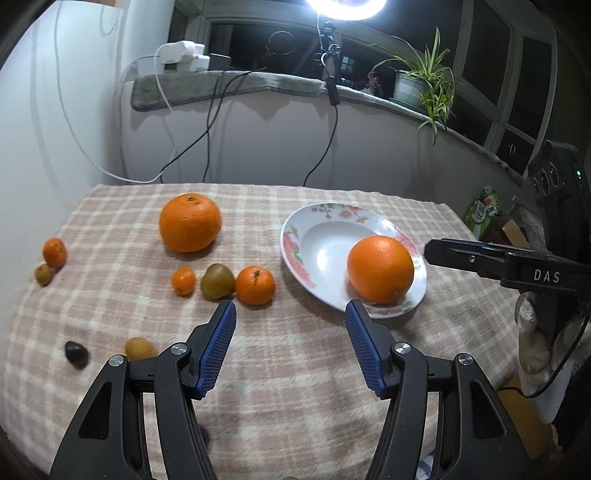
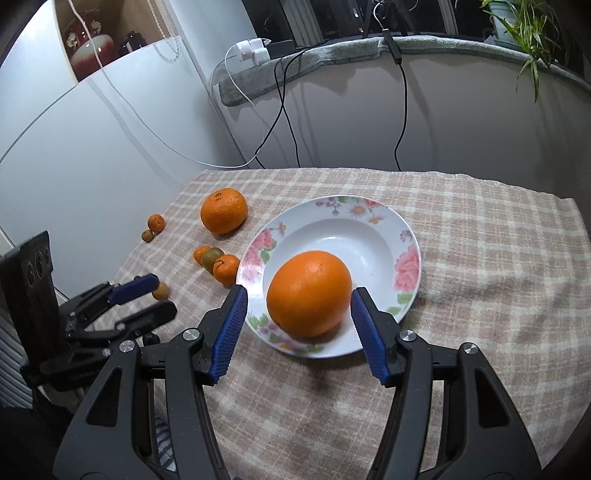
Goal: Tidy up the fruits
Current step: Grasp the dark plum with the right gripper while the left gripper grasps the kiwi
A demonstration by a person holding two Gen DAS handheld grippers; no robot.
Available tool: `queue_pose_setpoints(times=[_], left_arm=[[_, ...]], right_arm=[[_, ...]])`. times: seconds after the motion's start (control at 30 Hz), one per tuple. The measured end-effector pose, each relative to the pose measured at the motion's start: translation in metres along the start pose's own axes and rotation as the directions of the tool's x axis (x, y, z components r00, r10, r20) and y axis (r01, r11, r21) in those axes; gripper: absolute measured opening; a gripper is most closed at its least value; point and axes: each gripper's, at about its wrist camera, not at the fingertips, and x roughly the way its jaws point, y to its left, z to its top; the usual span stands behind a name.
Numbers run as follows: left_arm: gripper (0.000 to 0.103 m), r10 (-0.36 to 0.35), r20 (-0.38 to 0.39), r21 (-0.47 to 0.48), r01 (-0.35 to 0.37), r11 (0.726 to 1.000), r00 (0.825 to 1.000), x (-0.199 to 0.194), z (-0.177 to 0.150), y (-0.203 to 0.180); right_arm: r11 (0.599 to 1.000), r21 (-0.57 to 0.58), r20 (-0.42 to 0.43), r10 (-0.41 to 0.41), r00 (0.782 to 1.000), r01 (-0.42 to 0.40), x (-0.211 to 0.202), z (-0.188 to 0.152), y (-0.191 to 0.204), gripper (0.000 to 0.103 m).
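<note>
My left gripper (image 1: 290, 314) hangs over the pink-and-cream checked tablecloth (image 1: 295, 369), blue ribbed pads apart, moderately wide, nothing between them. My right gripper (image 2: 298, 301) is just as wide and empty; the big round orange (image 2: 309, 293) shows between its pads, but it lies beyond them on the white floral-rimmed ceramic plate (image 2: 369, 236), on the near side of the plate, untouched as far as I can tell.

Loose fruit on the cloth, left of the plate: a second large orange (image 1: 190, 222) further back; near of it a row of small mandarin (image 1: 183, 281), green-brown pear-shaped fruit (image 1: 217, 281) and medium mandarin (image 1: 255, 284), the last two touching. Far left edge: small tangerine (image 1: 54, 252) touching a small olive-brown fruit (image 1: 43, 274). Near left: dark purple-black fruit (image 1: 77, 354) and yellow-brown oval fruit (image 1: 138, 348), the latter partly hidden behind my left finger.

Behind the table: grey-covered windowsill (image 1: 229, 83), potted spider plant (image 1: 424, 85), ring light (image 1: 347, 7) and hanging cables.
</note>
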Motion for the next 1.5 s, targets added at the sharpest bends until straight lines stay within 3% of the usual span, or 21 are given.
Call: queue_pose_setpoints(times=[0.43,0.77,1.07,1.23,1.5], left_arm=[[0.061,0.083,-0.01,-0.064,-0.084,0.994,0.996,-0.028,-0.027,0.033],[0.061,0.127,-0.059,-0.134,-0.134,0.982,0.99,-0.042,-0.057,0.061],[0.049,0.143,-0.039,-0.181,-0.147,0.972,0.989,-0.044,-0.053,0.091],[0.042,0.117,-0.044,-0.164,-0.122,0.979,0.992,-0.025,-0.047,0.096],[0.041,0.101,-0.048,-0.18,-0.108,0.978,0.994,-0.008,-0.037,0.109]], right_arm=[[0.988,-0.124,-0.002,0.092,0.996,-0.092,0.007,-0.009,0.046,0.061],[0.96,-0.207,-0.098,0.171,0.98,-0.188,0.035,-0.022,0.089,0.061],[0.923,-0.273,-0.186,0.226,0.956,-0.271,0.058,-0.04,0.126,0.061],[0.9,-0.305,-0.233,0.246,0.941,-0.311,0.073,-0.051,0.147,0.047],[0.886,-0.318,-0.27,0.257,0.928,-0.337,0.098,-0.059,0.166,0.039]])
